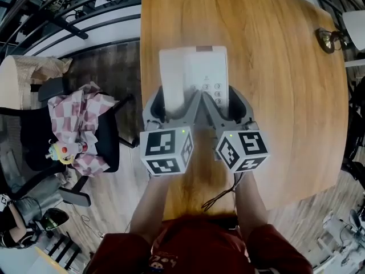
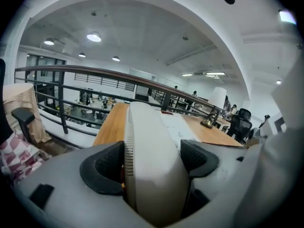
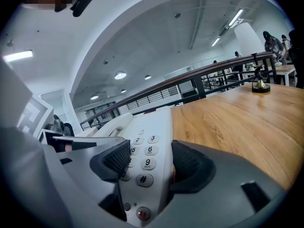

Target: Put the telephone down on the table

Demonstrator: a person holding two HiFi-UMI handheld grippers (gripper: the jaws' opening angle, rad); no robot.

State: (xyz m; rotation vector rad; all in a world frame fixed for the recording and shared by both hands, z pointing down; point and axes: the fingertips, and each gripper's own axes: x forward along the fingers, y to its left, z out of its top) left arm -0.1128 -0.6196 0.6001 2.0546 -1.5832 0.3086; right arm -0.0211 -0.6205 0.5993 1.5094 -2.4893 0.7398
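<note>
- The white telephone is over the near half of the wooden bench, gripped at its near edge from both sides; whether its base touches the wood cannot be told
- The left hand-held gripper has its dark pads pressed against both sides of the handset, which lies in its cradle along the telephone's left side; the jaws are held only as far apart as the handset is wide
- The right hand-held gripper is clamped across the telephone's right part; one pad sits over the keypad, the other against the outer right edge
- The two marker cubes sit side by side, just apart
- A small brass bell-like object stands near the bench's far right corner, well apart from the telephone
- A chair draped with a checked cloth stands on the floor left of the bench
</note>
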